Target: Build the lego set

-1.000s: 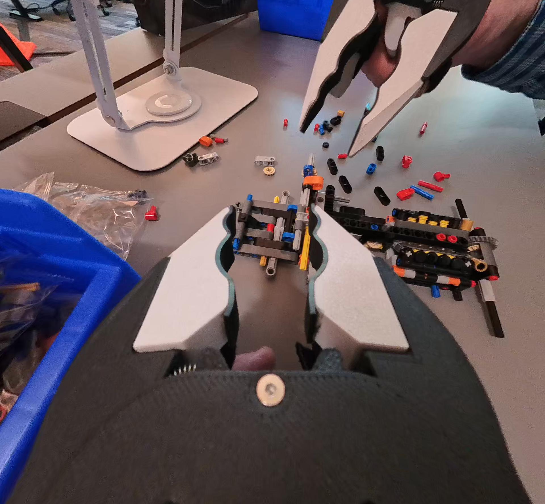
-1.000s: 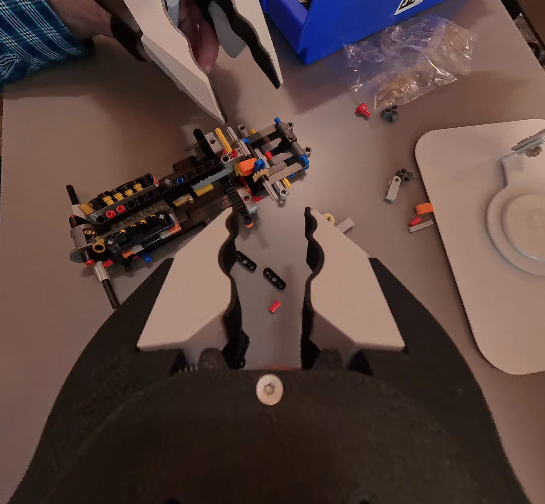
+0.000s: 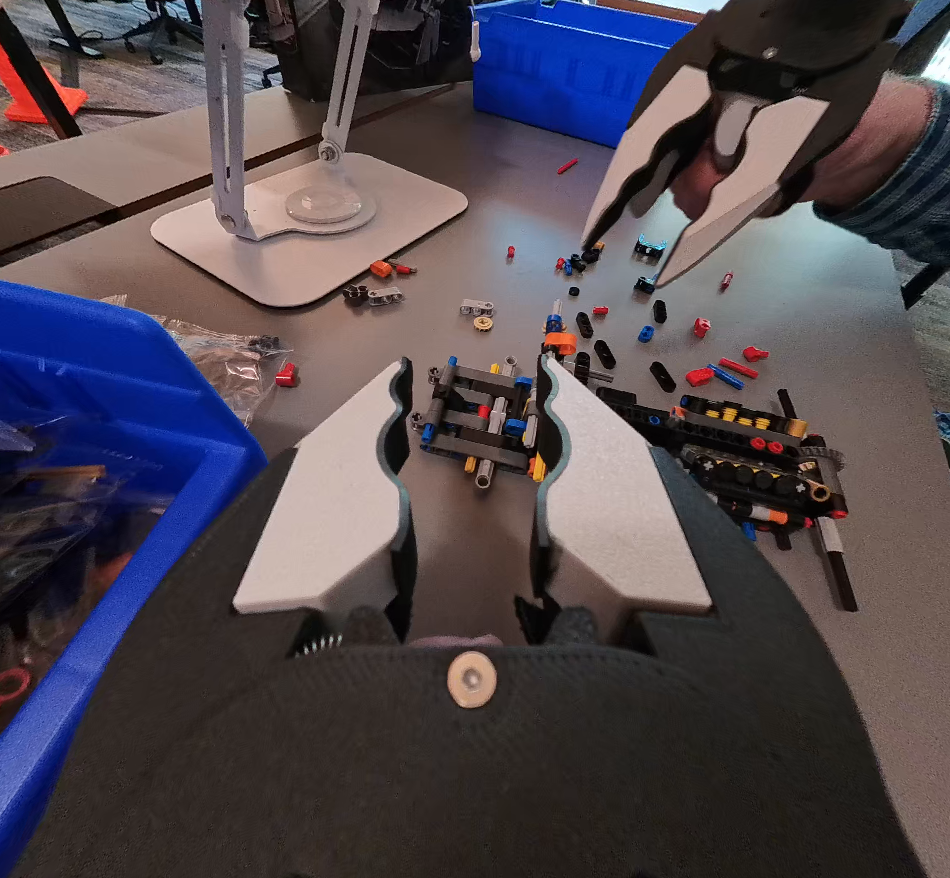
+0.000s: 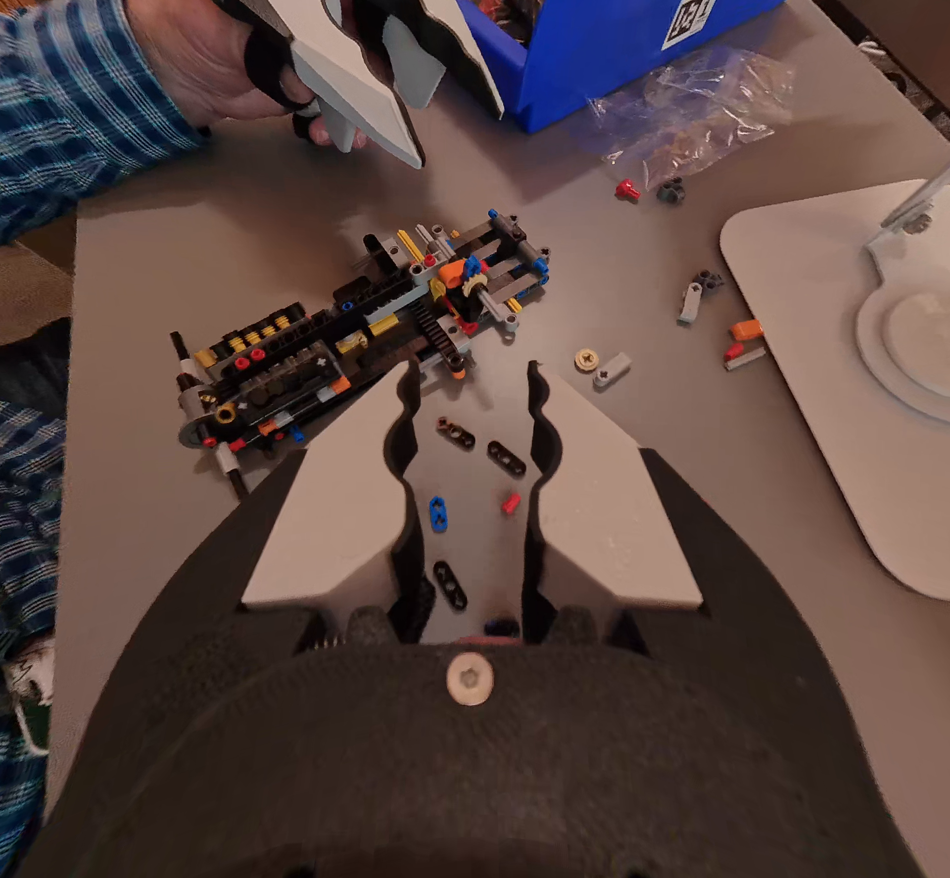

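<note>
1. The grey tabletop [image 4: 205, 195] has bare room toward its left edge in the right wrist view; the white stand base [image 4: 822, 391] takes the right side, and one blue bin [image 4: 617, 31] stands at the far edge by a clear plastic bag [image 4: 694, 108]. The left wrist view shows a second blue bin [image 3: 565, 72] farther off.
2. The lego set [image 4: 360, 319], a long, partly built frame of black and grey beams with yellow, red, blue and orange bits, lies flat mid-tabletop.
3. The left gripper [image 3: 473, 385] hangs above the frame's grey end, its fingers spread apart, empty.
4. The right gripper [image 4: 470, 370] hovers over loose pieces, fingers likewise parted and holding nothing.
5. Between the right fingers lie three black links [image 4: 506, 457], one blue link [image 4: 438, 514] and one red pin [image 4: 510, 503].
</note>
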Demonstrator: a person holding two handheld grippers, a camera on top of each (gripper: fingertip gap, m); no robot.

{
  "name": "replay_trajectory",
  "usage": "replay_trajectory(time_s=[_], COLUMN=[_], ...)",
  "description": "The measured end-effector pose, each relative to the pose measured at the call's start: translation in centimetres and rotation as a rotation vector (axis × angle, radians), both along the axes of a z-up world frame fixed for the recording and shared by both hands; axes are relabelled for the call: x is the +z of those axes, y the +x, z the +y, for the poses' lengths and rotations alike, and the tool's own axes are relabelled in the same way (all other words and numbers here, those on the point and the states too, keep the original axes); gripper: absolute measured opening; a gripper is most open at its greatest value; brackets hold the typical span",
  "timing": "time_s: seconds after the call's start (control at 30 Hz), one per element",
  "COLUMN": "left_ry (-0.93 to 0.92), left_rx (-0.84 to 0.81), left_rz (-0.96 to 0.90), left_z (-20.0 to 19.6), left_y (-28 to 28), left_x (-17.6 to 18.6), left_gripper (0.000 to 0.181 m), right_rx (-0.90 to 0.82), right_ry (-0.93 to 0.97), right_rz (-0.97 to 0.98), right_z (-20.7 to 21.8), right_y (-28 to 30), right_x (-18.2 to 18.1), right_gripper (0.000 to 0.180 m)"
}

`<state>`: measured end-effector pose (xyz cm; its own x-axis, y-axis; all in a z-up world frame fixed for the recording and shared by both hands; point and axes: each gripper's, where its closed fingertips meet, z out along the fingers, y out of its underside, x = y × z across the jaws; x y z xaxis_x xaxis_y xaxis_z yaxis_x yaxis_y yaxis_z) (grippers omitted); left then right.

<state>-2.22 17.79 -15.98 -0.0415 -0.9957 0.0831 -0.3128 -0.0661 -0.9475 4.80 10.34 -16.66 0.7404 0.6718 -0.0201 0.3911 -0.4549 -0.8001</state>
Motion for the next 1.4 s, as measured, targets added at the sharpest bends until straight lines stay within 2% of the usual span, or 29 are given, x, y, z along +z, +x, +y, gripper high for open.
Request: replay_trajectory(time_s=[0.17,0.3,0.43,0.63,0.73,0.97,1.4], left_ry=[0.002,0.007,-0.008,-0.005,-0.007,-0.016,-0.013], left_rx=[-0.007,-0.021,-0.031,-0.04,-0.042,-0.041,-0.05], left_rz=[-0.002,0.021,0.027,0.04,0.042,0.038,0.049], left_z=[-0.1,-0.3,-0.4,-0.5,-0.5,-0.5,-0.6], left_y=[0.0,0.1,0.2,0.2,0.3,0.2,0.3], left_x=[0.0,-0.3,-0.4,-0.6,-0.7,-0.6,-0.8], left_gripper=[0.045,0.045,0.046,0.046,0.046,0.046,0.046], right_rx=[0.023,0.083,0.218,0.351,0.358,0.331,0.313], right_ry=[-0.011,-0.048,-0.107,-0.095,-0.097,-0.028,0.015], right_rz=[-0.058,-0.013,-0.028,-0.151,-0.227,-0.23,-0.279], right_z=[2.5,3.3,1.9,-0.6,-1.1,-0.6,0.5], right_y=[-0.6,-1.6,-3.0,-3.7,-3.2,-2.8,-2.7], right_x=[-1.3,-1.6,-2.6,-3.7,-4.4,-3.4,-3.7], right_gripper=[0.037,0.036,0.037,0.035,0.036,0.033,0.021])
